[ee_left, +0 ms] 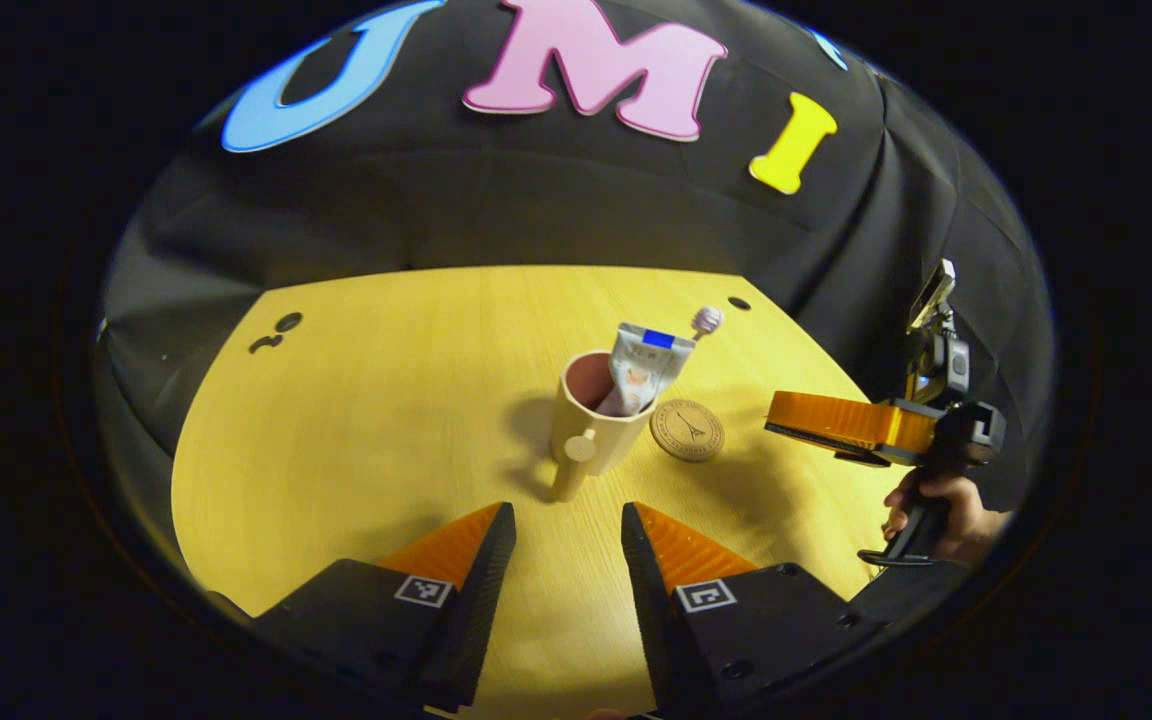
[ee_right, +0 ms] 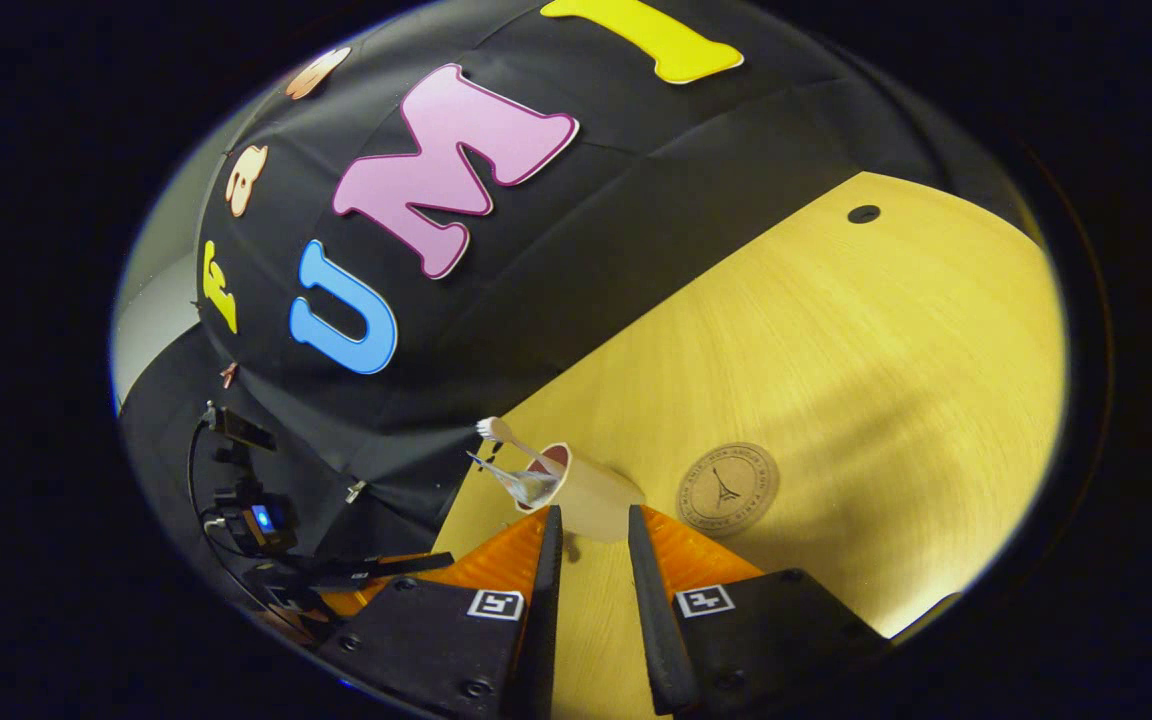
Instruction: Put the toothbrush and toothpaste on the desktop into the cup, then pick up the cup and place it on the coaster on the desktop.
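A beige cup stands upright on the yellow desktop, its handle turned toward me. A toothpaste tube and a toothbrush lean inside it. A round coaster lies flat just right of the cup. My left gripper is open, a short way in front of the handle, with nothing in it. In the right gripper view the cup, toothbrush, toothpaste and coaster sit just beyond my right gripper, which is open and empty.
A hand holds the right gripper above the desktop to the right of the coaster. The desktop has small dark holes near its back edge. Black cloth wall closes in behind and beside it.
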Action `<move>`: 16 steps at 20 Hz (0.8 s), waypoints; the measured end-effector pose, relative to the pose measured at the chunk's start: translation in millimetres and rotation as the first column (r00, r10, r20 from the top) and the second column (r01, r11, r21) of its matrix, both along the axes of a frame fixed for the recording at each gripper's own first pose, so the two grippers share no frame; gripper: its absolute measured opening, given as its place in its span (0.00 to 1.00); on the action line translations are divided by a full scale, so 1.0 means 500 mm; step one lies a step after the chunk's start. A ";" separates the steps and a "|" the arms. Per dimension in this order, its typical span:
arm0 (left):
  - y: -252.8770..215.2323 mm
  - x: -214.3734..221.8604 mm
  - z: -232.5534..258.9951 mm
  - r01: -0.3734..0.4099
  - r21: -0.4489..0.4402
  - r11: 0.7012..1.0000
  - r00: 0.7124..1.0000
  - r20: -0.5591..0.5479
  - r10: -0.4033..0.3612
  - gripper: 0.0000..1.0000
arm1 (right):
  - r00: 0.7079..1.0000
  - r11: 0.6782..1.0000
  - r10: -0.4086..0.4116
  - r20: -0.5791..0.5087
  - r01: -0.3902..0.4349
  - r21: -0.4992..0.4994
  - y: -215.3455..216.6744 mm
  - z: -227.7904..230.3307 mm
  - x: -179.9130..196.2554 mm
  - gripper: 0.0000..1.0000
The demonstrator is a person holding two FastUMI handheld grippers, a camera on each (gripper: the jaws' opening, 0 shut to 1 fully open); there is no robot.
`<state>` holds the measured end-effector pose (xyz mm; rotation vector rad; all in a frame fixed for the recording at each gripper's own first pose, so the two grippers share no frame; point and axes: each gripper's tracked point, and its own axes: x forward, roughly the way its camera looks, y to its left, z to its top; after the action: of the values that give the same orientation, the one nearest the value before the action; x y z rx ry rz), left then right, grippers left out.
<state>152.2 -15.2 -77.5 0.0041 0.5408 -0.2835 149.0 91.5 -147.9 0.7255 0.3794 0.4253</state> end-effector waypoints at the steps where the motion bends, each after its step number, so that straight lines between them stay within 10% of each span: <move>1: -0.006 0.013 -0.011 0.025 0.018 1.000 1.000 -0.020 -0.024 0.66 | 1.000 1.000 0.002 -0.012 -0.002 -0.006 -0.009 -0.006 -0.013 0.41; 16: -0.014 0.182 -0.097 0.181 0.321 0.930 0.951 -0.299 -0.082 0.63 | 0.979 0.993 -0.114 -0.168 0.108 -0.044 -0.156 -0.092 -0.149 0.42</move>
<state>243.0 -22.0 -125.9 0.3477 0.8720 -0.3207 74.4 13.6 -194.0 0.7479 0.5037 0.2515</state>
